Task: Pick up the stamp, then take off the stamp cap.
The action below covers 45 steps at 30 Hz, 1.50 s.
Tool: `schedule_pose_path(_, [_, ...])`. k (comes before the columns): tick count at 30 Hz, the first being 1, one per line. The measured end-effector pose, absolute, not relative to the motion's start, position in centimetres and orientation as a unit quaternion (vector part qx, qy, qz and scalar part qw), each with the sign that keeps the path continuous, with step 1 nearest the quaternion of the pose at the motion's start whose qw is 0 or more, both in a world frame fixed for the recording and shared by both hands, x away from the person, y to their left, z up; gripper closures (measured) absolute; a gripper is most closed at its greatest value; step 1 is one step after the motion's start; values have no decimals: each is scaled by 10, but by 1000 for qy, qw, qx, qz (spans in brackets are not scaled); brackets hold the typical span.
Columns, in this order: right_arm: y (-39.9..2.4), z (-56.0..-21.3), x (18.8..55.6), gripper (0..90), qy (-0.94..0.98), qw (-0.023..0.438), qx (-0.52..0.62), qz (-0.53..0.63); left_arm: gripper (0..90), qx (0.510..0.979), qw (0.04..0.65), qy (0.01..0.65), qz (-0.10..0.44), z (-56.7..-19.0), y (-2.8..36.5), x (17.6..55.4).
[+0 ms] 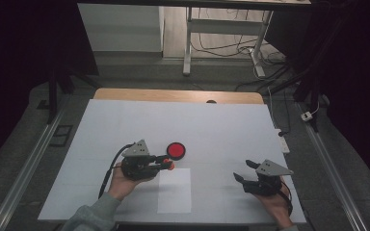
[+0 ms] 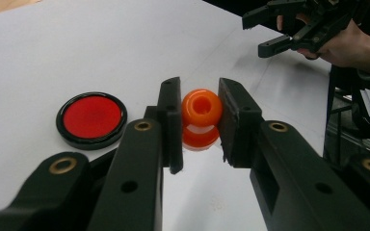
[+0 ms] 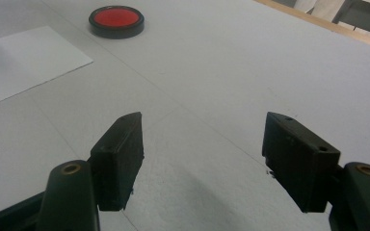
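- The left hand-held gripper [image 1: 169,165] is clamped on a small orange spool-shaped piece [image 2: 202,117]; in the left gripper view the two black jaws press on its sides, and its hollow end faces the camera.
- The orange piece hangs just above the white tabletop [image 1: 221,130], with its reflection or lower rim showing right under it between the jaws.
- In the high view the left hand [image 1: 120,183], in a grey-green sleeve, holds that gripper over the upper left corner of a white sheet of paper [image 1: 174,190].
- A round red disc with a black rim [image 1: 176,150] lies flat on the tabletop just beyond the gripped piece, near but apart from it.
- The right hand-held gripper [image 1: 244,171] is released: in the right gripper view its jaws stand wide apart with nothing between them, above bare tabletop.
- It sits well to the right of the paper, held by the right hand [image 1: 275,204].
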State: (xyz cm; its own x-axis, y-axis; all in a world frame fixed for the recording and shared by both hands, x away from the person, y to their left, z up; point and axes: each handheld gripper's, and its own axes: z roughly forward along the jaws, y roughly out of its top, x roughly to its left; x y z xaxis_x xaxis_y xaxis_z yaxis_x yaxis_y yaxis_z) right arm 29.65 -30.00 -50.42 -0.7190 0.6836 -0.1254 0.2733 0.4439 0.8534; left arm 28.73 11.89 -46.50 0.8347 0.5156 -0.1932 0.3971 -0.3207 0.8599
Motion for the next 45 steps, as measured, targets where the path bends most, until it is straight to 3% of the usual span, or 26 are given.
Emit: schedule_pose_path(45, [-290,-500,294,301,816,226,282,450,724,814,507,279,53,-472,108,291])
